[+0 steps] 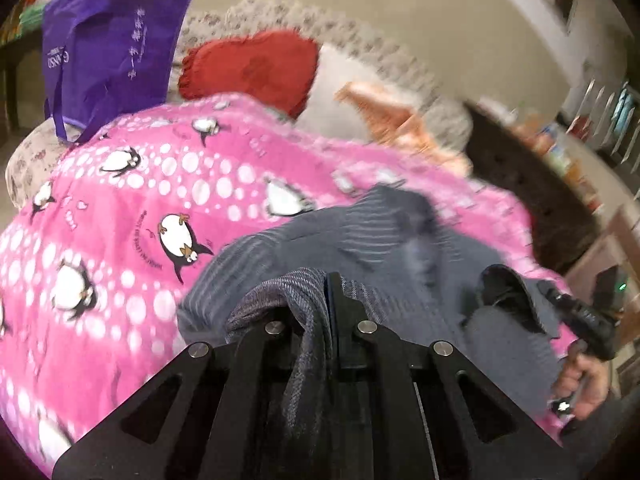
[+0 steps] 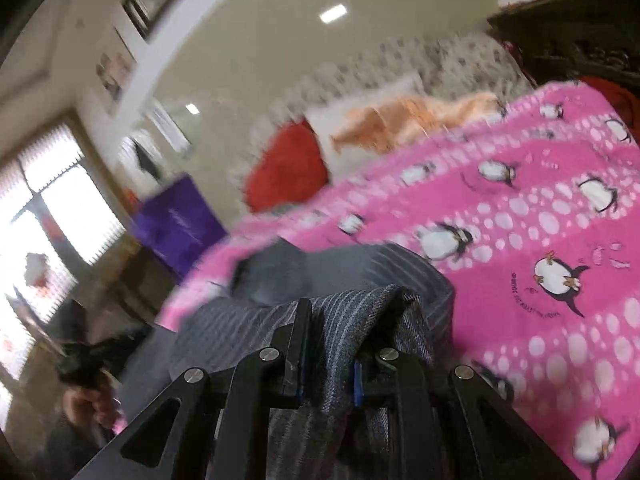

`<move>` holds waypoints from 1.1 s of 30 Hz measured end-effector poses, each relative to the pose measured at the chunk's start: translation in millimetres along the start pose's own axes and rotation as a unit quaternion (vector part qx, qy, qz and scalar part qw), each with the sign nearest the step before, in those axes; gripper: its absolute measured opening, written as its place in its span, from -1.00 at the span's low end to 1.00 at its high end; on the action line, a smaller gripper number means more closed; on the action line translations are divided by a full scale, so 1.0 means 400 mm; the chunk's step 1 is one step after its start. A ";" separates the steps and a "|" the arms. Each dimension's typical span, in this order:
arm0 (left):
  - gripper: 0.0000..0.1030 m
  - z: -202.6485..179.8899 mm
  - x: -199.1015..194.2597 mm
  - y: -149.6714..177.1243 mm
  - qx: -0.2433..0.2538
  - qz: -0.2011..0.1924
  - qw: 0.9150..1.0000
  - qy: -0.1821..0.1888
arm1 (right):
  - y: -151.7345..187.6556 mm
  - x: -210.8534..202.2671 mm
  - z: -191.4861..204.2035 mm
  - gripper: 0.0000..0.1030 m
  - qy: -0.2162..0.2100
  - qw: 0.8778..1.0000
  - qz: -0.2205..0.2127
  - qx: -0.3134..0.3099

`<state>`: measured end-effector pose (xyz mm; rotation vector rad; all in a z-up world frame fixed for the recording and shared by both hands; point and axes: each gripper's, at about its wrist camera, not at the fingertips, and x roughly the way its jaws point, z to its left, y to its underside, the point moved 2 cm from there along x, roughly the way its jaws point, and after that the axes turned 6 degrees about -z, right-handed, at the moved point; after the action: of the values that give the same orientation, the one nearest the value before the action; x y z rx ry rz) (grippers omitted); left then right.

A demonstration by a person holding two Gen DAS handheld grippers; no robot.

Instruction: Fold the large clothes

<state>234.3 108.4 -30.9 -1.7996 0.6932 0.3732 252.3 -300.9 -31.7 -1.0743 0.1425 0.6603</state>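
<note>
A grey-blue striped garment (image 1: 360, 236) lies on a pink penguin blanket (image 1: 120, 208). My left gripper (image 1: 320, 300) is shut on a bunched fold of the garment, which drapes over its fingers. My right gripper (image 2: 332, 320) is shut on another fold of the same garment (image 2: 340, 276), held above the blanket (image 2: 540, 220). The right gripper also shows at the right edge of the left wrist view (image 1: 580, 316), held by a hand. The left gripper and its hand appear blurred at the lower left of the right wrist view (image 2: 88, 364). Both views are motion-blurred.
A purple bag (image 1: 116, 40) stands at the back left of the sofa. A red cushion (image 1: 256, 68) and orange-and-white cloth (image 1: 384, 108) lie behind the blanket. A dark table (image 1: 532, 184) with items stands to the right. A bright window (image 2: 52, 216) is at the left.
</note>
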 end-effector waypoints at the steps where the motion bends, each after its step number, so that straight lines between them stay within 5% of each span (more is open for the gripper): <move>1: -0.86 0.012 0.033 0.011 -0.003 0.014 1.000 -0.005 | 0.005 0.031 -0.013 -0.72 0.022 1.000 0.010 -0.007; 4: -0.84 0.057 0.143 0.036 0.001 0.073 0.997 -0.025 | 0.042 0.122 -0.061 -0.65 0.062 0.996 0.054 -0.013; 10: -0.72 0.088 0.106 0.042 0.003 0.092 0.996 0.012 | 0.027 0.065 -0.082 -0.34 0.001 0.998 0.052 0.040; 14: 0.07 0.143 -0.033 -0.007 -0.044 0.030 0.998 0.012 | -0.008 -0.082 -0.047 -0.29 -0.051 0.995 -0.003 0.081; 16: 0.13 0.141 -0.112 -0.021 -0.047 -0.009 0.999 0.014 | -0.023 -0.153 -0.019 0.03 -0.060 0.995 -0.027 0.073; 18: 0.13 0.094 -0.199 -0.009 -0.027 -0.031 0.997 0.058 | -0.023 -0.214 0.033 0.26 -0.065 0.997 -0.030 0.039; 22: 0.13 -0.049 -0.254 0.105 0.061 0.030 0.989 0.130 | 0.030 -0.230 0.164 0.23 -0.070 0.993 0.049 -0.082; 24: 0.13 -0.141 -0.233 0.213 0.129 0.103 0.975 0.152 | 0.075 -0.212 0.249 0.18 -0.063 0.981 0.084 -0.161; 27: 0.13 -0.225 -0.182 0.305 0.190 0.157 0.960 0.131 | 0.126 -0.172 0.318 0.16 -0.048 0.968 0.123 -0.211; 33: 0.13 -0.239 -0.056 0.265 0.131 0.153 0.977 0.070 | 0.176 -0.028 0.282 0.16 0.003 0.962 0.202 -0.186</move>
<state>142.8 2.2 -66.2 -1.4813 1.0735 0.3426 180.7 -188.5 -26.1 -1.4265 0.2543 1.0815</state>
